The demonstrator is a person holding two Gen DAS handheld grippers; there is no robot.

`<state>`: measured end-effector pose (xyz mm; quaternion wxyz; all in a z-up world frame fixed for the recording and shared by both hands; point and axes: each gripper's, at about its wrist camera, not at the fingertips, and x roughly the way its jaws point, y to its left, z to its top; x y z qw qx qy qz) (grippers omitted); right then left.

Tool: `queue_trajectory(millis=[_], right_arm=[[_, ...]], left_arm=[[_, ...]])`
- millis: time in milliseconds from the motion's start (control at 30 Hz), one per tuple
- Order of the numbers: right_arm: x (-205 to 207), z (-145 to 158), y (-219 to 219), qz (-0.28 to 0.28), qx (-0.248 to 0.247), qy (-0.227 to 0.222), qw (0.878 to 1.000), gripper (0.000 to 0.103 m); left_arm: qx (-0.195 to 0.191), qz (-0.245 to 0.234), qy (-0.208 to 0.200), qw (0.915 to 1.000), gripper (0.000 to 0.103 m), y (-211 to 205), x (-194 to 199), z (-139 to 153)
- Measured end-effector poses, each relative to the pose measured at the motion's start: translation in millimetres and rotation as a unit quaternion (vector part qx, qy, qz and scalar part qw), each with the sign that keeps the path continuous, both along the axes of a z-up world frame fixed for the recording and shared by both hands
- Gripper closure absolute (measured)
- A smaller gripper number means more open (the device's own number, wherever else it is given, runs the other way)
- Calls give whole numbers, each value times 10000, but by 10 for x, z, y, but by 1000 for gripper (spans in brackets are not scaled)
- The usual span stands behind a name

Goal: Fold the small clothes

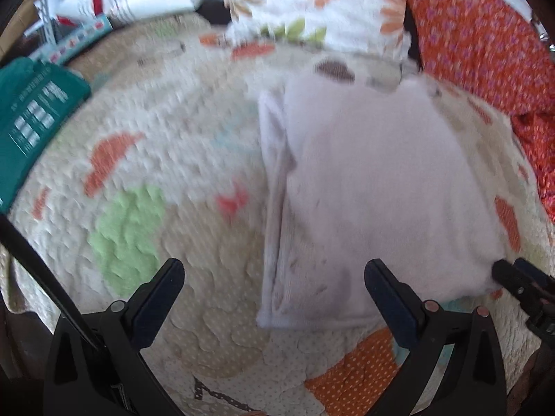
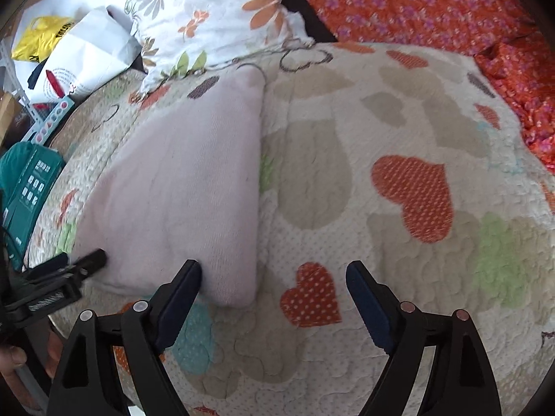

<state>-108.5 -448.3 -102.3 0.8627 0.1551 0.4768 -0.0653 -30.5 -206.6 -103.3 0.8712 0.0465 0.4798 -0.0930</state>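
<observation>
The folded pale pink knit garment (image 2: 180,187) lies on the heart-patterned quilted bedspread (image 2: 381,131). Both the left claw (image 1: 274,280) and right claw (image 2: 274,277) gape empty. The left view is motion-blurred, hiding the garment's detail.

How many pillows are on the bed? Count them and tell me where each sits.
1. A white flowered pillow lies at the far end of the heart-patterned quilt, just beyond the folded pale pink garment. Others may be hidden outside the view.
</observation>
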Motion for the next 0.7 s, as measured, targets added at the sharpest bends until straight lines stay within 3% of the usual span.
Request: queue_trajectory(millis=[267,500,700], right_arm=[[-91,199,29,-52,-573,-308,9979,14],[-168,280,-23,-156,-761,-378,9963,14],[-206,188,20,-62,-746,-241,9969,14]], left_arm=[[-68,-386,-748,9964,0,-112,-192,283],[67,-495,-588,9970,0,-175,-243,249],[-161,-563,-223,9980,0,-177,-258,180]])
